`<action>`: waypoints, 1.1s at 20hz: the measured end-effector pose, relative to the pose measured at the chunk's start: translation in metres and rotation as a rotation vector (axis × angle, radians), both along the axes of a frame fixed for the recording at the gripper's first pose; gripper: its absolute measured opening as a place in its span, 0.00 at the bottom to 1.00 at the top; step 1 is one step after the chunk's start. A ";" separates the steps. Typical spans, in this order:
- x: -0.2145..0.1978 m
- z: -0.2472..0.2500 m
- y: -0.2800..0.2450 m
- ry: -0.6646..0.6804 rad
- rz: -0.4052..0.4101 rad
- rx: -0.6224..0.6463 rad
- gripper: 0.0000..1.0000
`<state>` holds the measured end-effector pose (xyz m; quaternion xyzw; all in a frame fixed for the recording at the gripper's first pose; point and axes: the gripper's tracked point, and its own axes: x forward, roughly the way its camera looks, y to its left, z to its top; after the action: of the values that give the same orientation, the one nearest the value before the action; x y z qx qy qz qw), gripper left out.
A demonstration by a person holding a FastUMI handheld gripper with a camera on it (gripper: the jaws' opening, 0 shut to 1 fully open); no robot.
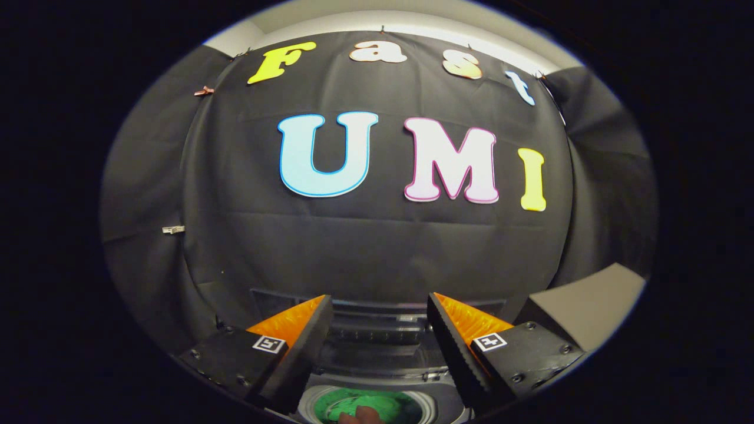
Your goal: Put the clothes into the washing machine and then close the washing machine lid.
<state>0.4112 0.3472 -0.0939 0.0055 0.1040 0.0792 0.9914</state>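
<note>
I'm looking straight at the booth's black cloth wall [377, 247], which takes up nearly everything ahead of me, creased and hanging flat, with a pale strip of ceiling [412, 23] above it. Off to the right, a grey slab of surface [595, 300] juts in at an angle. Down low, just beyond my claw [379, 309], I see the washing machine [383, 347]: its dark back panel runs across between the fingers, and its round drum opening [377, 406] sits right under the gap, lid up. Inside that drum I can make out something bright green [377, 403], which I take to be the clothes, lying at the bottom, below and between my fingers. A small brownish shape [360, 416] sits at the drum's near rim; I can't tell what it is. My claw is spread wide apart, gripping nothing, fingers [297, 338] hovering above the machine's top with the drum open between them.
</note>
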 end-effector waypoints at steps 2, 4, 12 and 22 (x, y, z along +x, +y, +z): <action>0.016 -0.002 0.004 0.008 0.010 -0.020 0.99; 0.038 -0.009 0.009 0.021 0.021 -0.019 0.98; 0.083 -0.054 0.011 0.112 0.004 0.026 0.98; 0.070 -0.065 0.008 0.154 0.057 0.094 0.98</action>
<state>0.4811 0.3551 -0.1588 0.0554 0.1763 0.1114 0.9765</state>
